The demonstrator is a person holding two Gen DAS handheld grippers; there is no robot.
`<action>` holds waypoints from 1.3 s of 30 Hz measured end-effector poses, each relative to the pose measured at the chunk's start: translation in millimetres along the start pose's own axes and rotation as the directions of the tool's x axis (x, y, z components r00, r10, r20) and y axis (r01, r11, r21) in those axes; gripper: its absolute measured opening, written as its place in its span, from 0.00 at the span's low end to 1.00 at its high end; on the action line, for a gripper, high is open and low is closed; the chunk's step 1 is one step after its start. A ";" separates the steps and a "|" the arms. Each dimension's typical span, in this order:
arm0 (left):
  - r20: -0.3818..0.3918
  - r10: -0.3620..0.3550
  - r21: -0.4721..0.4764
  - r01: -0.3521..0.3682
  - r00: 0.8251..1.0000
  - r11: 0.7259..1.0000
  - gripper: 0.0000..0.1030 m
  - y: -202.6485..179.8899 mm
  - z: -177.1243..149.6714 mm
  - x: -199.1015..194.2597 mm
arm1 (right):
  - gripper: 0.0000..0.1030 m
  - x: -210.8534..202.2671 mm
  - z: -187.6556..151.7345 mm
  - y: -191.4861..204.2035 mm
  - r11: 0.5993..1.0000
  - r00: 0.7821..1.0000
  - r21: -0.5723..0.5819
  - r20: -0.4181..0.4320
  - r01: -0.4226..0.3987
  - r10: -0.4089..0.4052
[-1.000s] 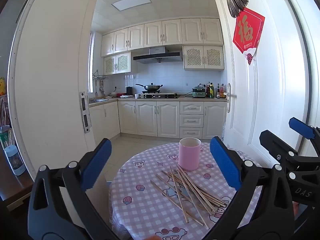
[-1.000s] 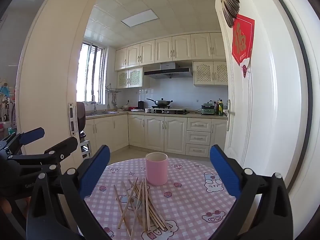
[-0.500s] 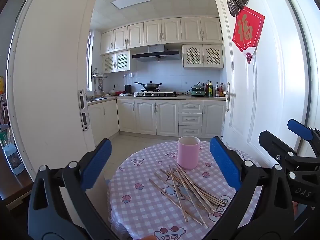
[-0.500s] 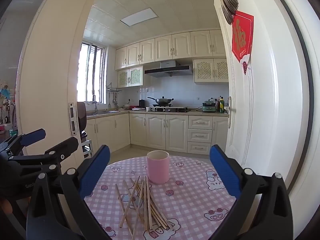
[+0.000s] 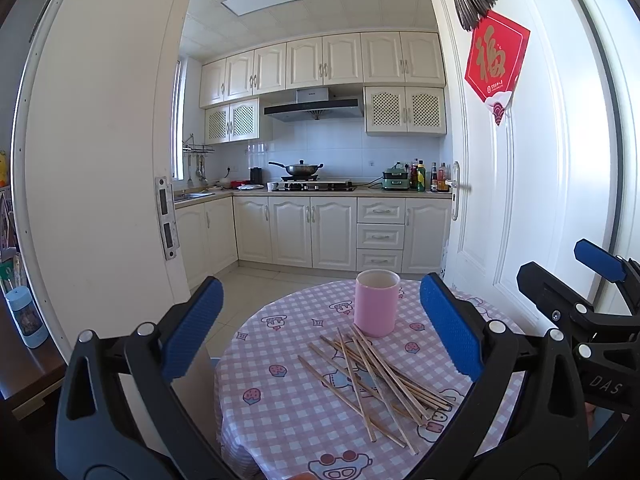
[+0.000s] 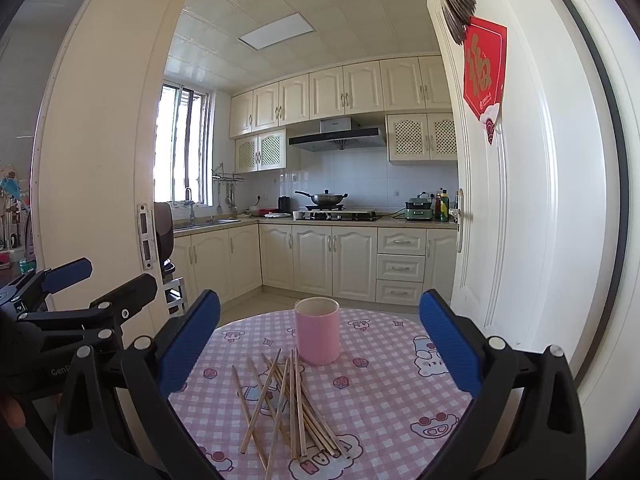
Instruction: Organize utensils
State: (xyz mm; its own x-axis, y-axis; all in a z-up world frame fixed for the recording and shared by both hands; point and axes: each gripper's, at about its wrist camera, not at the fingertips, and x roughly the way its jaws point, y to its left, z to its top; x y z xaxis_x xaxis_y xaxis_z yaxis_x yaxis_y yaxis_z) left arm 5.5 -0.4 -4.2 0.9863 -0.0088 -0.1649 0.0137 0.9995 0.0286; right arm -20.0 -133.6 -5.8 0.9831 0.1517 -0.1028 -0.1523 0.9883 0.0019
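Round counter (image 5: 280,400) draped in a pink checked cloth with cartoon prints, seen through an open doorway to a kitchen. A pink cup (image 5: 377,303) stands upright toward the far side of the counter, its mouth open and its inside not visible. Just in front of it, a loose heap of wooden chopsticks (image 5: 372,372) lies flat on the cloth, the sticks crossing one another, their far ends close to the cup's base. The left gripper (image 5: 320,336) hovers above the near edge, its blue-padded fingers (image 5: 192,328) spread wide and holding nothing. The right gripper (image 6: 320,344) hangs beside it, fingers (image 6: 448,344) likewise spread wide and empty. Each gripper shows at the edge of the other's view. A white door (image 5: 520,184) stands to the right.
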 end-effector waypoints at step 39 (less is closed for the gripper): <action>-0.006 0.009 0.003 -0.009 1.000 1.000 0.94 4.0 22.3 31.0 | 0.93 30.4 20.8 -0.2 1.000 1.000 0.004 -0.018 -0.010 0.010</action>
State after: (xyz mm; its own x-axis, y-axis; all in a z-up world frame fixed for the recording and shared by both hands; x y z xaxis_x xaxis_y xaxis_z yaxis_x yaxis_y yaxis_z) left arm 39.8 2.7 12.8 0.9854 0.0006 -0.1702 0.0050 0.9995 0.0327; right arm 12.0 -128.9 11.8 0.9796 0.1612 -0.1203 -0.1615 0.9868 0.0070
